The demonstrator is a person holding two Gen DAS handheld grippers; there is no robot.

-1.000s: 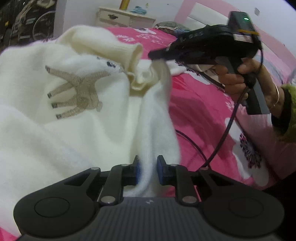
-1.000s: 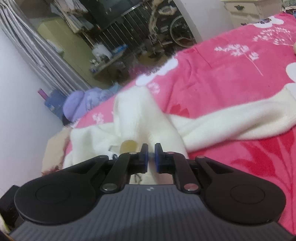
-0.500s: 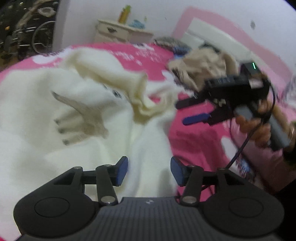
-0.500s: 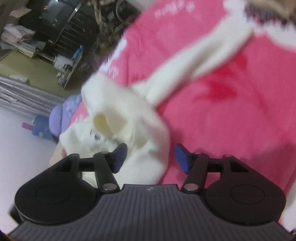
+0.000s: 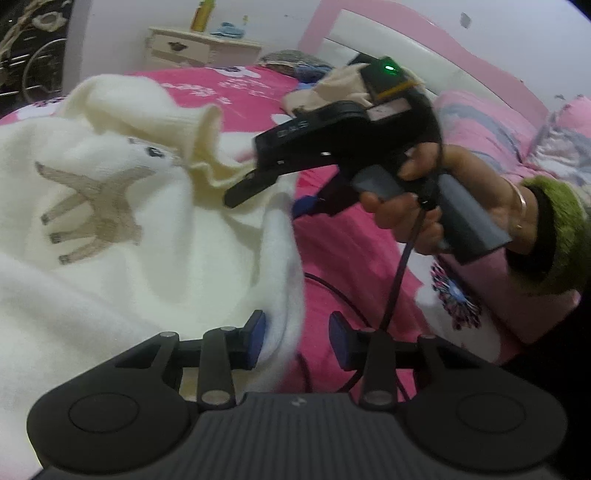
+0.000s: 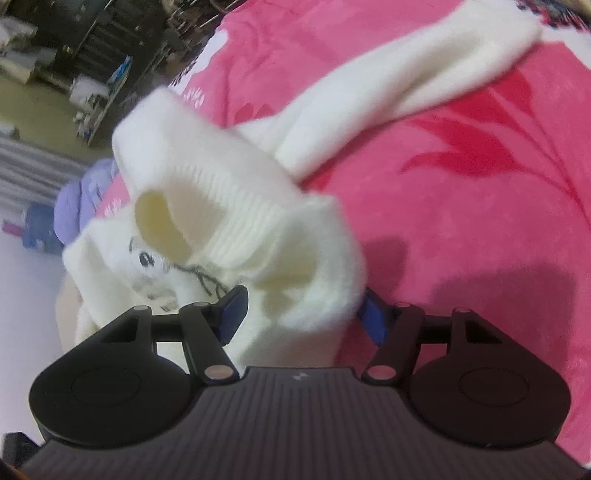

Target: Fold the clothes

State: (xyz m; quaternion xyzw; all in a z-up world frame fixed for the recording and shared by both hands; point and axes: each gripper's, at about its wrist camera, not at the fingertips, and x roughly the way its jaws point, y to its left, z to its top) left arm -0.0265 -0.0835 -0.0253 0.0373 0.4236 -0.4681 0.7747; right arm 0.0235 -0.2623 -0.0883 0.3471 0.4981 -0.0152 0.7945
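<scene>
A: Well, our left claw [image 5: 297, 341] stands spread, and a fold of the cream sweater [image 5: 110, 258] lies between its blue pads [image 5: 255, 341], against the left one and clear of the right.

B: And our right claw [image 6: 301, 314] is spread wide too. The ribbed collar [image 6: 229, 229] bulges up between its pads, but we are not pinching it.

A: Just ahead and to the left of the left claw we see the sweater's front, with a tan animal figure [image 5: 88, 210] stitched on it.

B: Ahead of the right claw, one sleeve [image 6: 406, 88] runs away up and to the right across the pink bedspread [image 6: 480, 221].

A: Farther ahead of the left claw, the other claw hangs above the sweater's collar edge, held by a hand [image 5: 417, 206] in a green fuzzy cuff [image 5: 554, 229].

B: Beyond that we see a white nightstand [image 5: 199, 48] and a pink headboard [image 5: 424, 33].
</scene>
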